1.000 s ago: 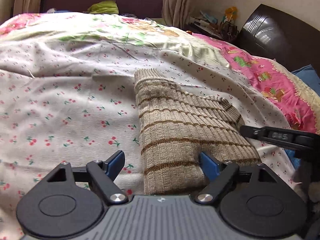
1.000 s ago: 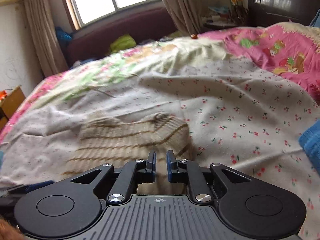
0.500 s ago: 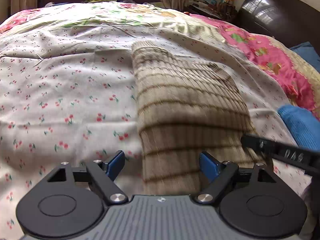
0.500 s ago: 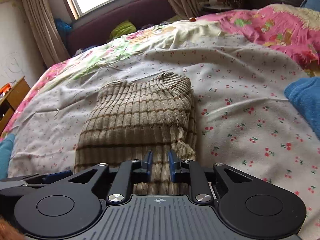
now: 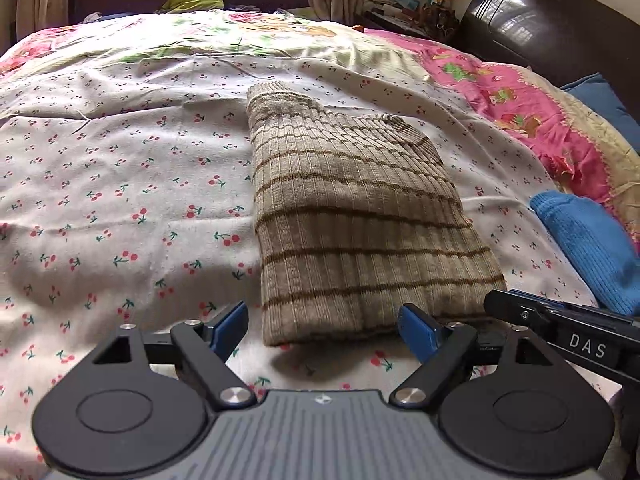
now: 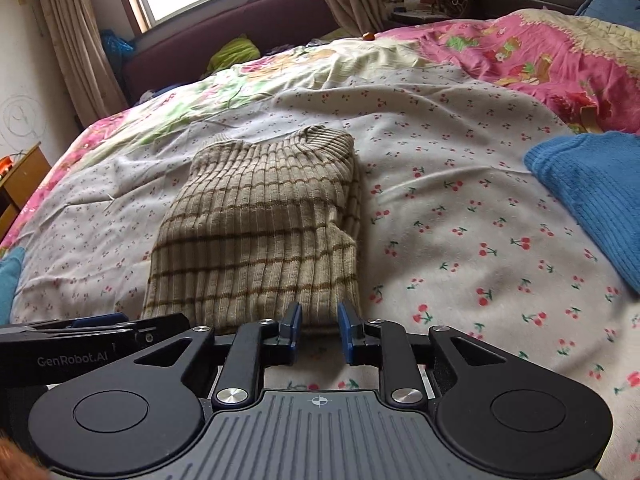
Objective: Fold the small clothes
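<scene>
Folded once lengthwise already, by the look of it: sweater (image 5: 356,220) lying flat on the bed (image 5: 120,200), centre of the left view, near hem just above both grippers, collar toward the top of the frame. Left gripper (image 5: 322,326) released, blades spread wide to either side of the hem's near left corner, apparently just short of the cloth, though contact hard to tell. Right gripper (image 6: 318,330) parted more narrowly, holding nothing, low centre in its own view, poised at the hem's near right part. Next step, judging from the task: pinch both hem corners and carry them up to the collar for a crosswise fold. Best to bite all stacked layers at each corner, not only the top one, since ribbed knit stretches and slides; take a deep grip, lift both sides level and together, then lay the hem squarely on the collar end. Worth watching the loose flap along the right edge in the right view, likely a tucked sleeve, prone to slipping out on the lift. Blue cloth (image 6: 592,196) at mid right lies well apart, no obstacle. Soft bedding underneath, so avoid catching the sheet along with the hem.
</scene>
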`<state>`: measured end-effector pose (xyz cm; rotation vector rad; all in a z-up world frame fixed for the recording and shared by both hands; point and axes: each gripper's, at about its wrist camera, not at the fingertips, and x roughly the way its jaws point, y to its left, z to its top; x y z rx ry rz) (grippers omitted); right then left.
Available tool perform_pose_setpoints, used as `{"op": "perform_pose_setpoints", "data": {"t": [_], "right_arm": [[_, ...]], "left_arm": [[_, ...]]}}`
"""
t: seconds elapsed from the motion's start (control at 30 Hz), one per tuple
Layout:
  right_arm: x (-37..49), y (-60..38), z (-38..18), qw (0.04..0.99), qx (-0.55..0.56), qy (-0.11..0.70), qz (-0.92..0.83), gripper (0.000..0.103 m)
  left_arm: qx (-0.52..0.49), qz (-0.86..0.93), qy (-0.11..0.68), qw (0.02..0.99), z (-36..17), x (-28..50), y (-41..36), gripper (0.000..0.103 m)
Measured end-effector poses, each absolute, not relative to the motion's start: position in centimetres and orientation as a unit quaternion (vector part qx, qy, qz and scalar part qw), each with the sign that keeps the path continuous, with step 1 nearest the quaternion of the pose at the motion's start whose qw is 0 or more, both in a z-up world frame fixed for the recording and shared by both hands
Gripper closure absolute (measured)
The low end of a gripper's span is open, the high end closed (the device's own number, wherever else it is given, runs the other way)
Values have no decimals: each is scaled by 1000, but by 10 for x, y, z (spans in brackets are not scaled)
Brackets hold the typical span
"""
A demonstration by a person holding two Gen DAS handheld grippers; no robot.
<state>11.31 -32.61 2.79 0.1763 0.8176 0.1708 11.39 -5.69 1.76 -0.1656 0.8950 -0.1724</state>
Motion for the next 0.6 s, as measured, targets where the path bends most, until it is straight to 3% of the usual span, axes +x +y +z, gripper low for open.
{"op": "perform_pose_setpoints", "data": {"t": [0.6], "right_arm": [[80, -340, 2, 925, 95, 363, 63, 77]], "left_arm": [[-53, -63, 441, 894, 16, 82, -69, 10]]}}
